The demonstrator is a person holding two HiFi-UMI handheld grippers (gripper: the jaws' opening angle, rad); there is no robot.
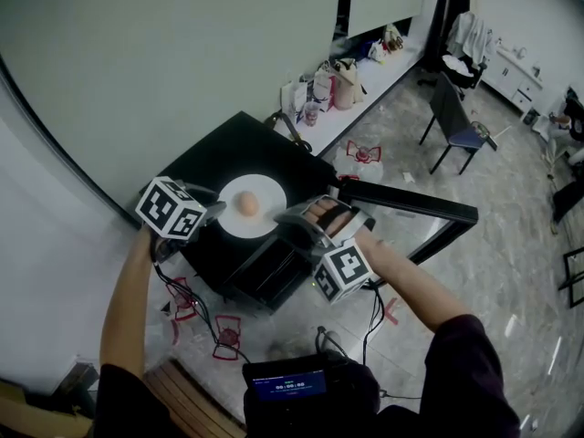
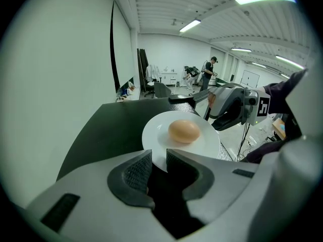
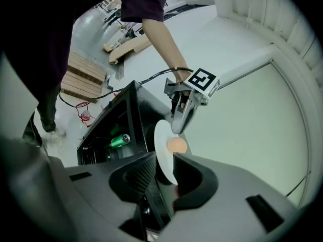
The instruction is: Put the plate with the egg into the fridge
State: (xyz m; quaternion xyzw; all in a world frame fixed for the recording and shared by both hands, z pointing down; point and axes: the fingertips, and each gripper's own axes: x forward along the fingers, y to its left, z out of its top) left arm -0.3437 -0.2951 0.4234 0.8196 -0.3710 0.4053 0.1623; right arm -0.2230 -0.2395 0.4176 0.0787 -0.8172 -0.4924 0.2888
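Observation:
A white plate [image 1: 263, 188] with a brown egg [image 1: 247, 204] on it is over the top of the black fridge [image 1: 228, 149]; I cannot tell whether it rests there or is lifted. My left gripper [image 1: 219, 211] is shut on the plate's left rim, and my right gripper [image 1: 288, 215] is shut on its right rim. In the left gripper view the plate [image 2: 204, 146] and egg [image 2: 183, 131] lie just beyond my left gripper [image 2: 158, 166]. The right gripper view shows the plate [image 3: 162, 144] edge-on in my right gripper [image 3: 164, 174], with the egg [image 3: 177, 145] behind.
The fridge door [image 1: 411, 204] stands open to the right. A green can [image 3: 120, 141] lies inside the fridge. A chair [image 1: 456, 128] and bags [image 1: 333, 85] stand further back, a wooden pallet [image 1: 182, 395] and cables lie on the floor near me.

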